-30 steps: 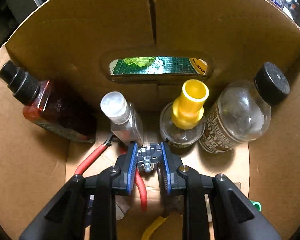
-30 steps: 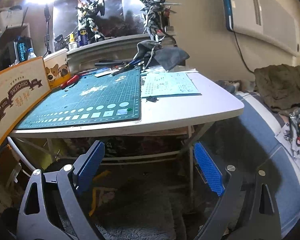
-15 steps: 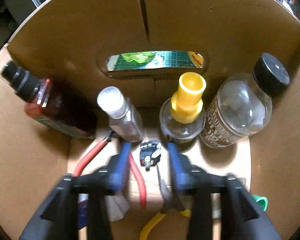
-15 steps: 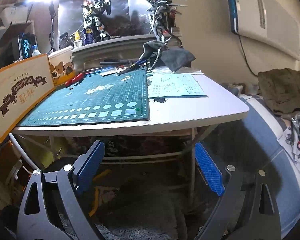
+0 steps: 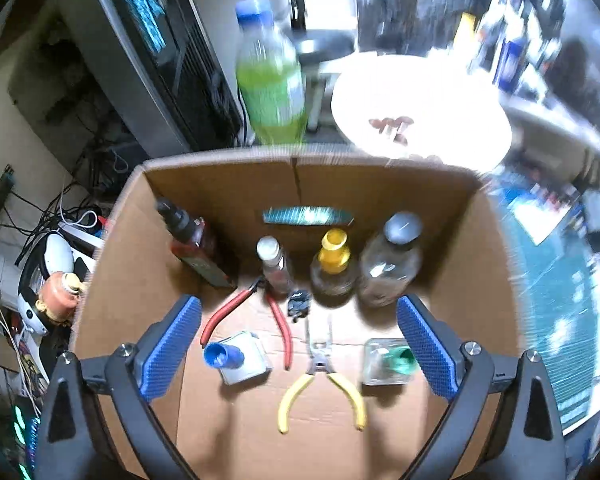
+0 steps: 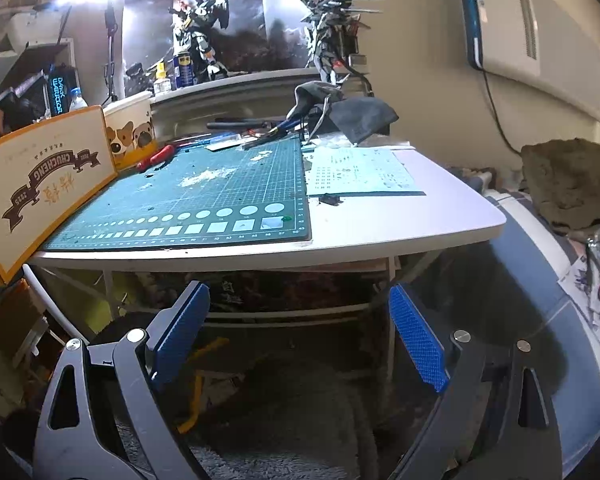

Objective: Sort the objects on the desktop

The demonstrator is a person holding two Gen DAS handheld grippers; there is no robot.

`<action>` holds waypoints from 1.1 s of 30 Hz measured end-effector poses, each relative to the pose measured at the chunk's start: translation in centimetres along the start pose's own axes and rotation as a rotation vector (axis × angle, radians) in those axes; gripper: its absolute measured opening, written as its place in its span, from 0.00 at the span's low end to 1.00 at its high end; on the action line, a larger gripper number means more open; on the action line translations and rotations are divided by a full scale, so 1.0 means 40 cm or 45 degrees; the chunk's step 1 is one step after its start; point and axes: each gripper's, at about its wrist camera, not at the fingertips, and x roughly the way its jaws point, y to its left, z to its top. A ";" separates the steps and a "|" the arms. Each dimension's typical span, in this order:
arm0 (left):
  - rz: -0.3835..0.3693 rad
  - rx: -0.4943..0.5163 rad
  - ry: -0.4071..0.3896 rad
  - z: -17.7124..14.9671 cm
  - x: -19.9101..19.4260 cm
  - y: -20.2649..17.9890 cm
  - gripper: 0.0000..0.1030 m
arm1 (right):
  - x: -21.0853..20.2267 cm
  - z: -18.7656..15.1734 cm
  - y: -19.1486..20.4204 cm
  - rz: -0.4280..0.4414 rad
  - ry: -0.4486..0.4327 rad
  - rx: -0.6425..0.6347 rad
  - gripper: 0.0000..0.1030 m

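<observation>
My left gripper (image 5: 298,344) is open and empty, raised above the open cardboard box (image 5: 132,280). On the box floor lie a small dark part (image 5: 299,305), red-handled cutters (image 5: 260,312), yellow-handled pliers (image 5: 320,376), a blue-capped jar (image 5: 236,358) and a green-capped jar (image 5: 386,360). Several bottles stand along the back wall, among them a yellow-capped one (image 5: 333,266). My right gripper (image 6: 298,336) is open and empty, below the front edge of the desk (image 6: 380,236). The green cutting mat (image 6: 204,200) holds red-handled tools (image 6: 158,156) and scraps at its far end.
A green drink bottle (image 5: 270,76) and a white round surface (image 5: 420,108) stand behind the box. In the right wrist view the box's printed side (image 6: 40,184), a dog-print container (image 6: 132,132), a decal sheet (image 6: 360,172) and grey cloth (image 6: 352,116) sit on the desk.
My left gripper opened, let go of the small dark part on the box floor, then rose up and back out of the box. My right gripper has hardly moved.
</observation>
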 end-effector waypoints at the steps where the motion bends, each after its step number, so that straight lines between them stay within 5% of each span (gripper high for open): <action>1: -0.014 -0.007 -0.048 0.032 -0.026 -0.002 0.96 | -0.002 0.001 0.001 0.001 -0.003 -0.001 0.88; 9: -0.049 -0.058 -0.349 0.097 -0.184 0.027 1.00 | -0.019 0.017 0.002 0.005 -0.029 -0.017 0.88; 22: -0.076 -0.126 -0.612 -0.092 -0.323 -0.019 1.00 | -0.093 0.148 0.019 0.093 -0.102 -0.164 0.88; 27: -0.041 -0.143 -0.668 -0.182 -0.332 -0.068 1.00 | -0.122 0.232 0.038 0.170 -0.097 -0.188 0.89; 33: -0.018 -0.168 -0.602 -0.226 -0.289 -0.098 1.00 | -0.167 0.328 0.057 0.189 -0.144 -0.229 0.91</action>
